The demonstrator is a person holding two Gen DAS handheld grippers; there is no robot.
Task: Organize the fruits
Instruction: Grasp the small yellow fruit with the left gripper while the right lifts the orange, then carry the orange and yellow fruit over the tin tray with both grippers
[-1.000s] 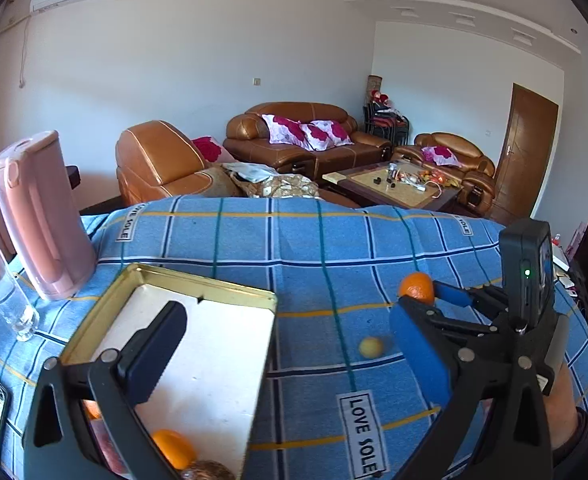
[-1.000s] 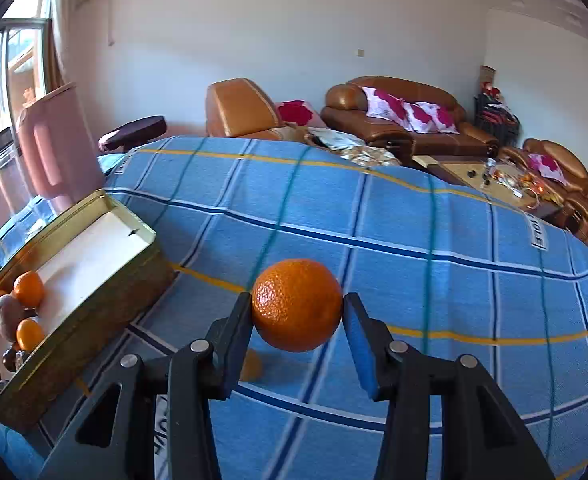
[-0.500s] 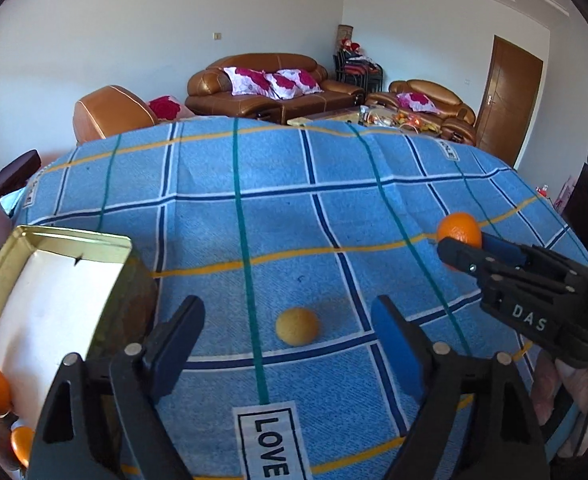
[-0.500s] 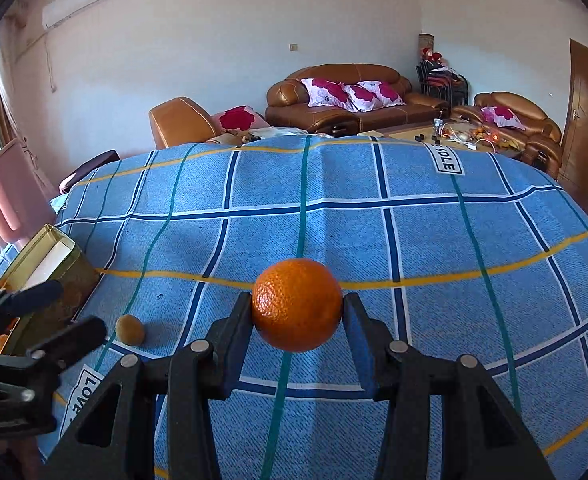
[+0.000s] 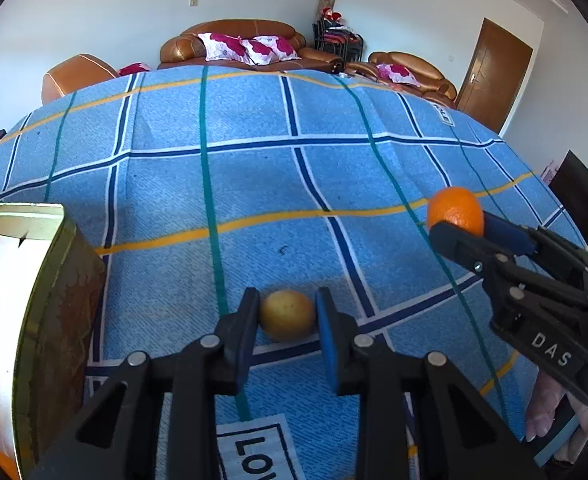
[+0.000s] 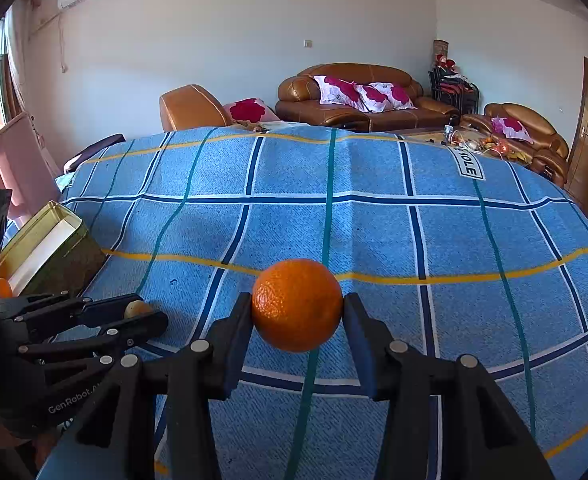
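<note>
While the left tongs (image 5: 288, 314) tilt down, clamping a small yellow fruit (image 5: 288, 315), the right tongs (image 6: 297, 306) (angled likewise) grip an orange (image 6: 297, 305).

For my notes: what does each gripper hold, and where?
Left gripper: small yellow fruit, jaws on its two sides. Right gripper: orange, jaws on its two sides.

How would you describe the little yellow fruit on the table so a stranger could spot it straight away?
Start at the blue checked tablecloth, then find the gold tin at its left side. Just right of the tin, the small yellow fruit lies on the cloth, pinched in the left gripper. It is paler, duller and smaller than the bright orange in the right gripper.
</note>
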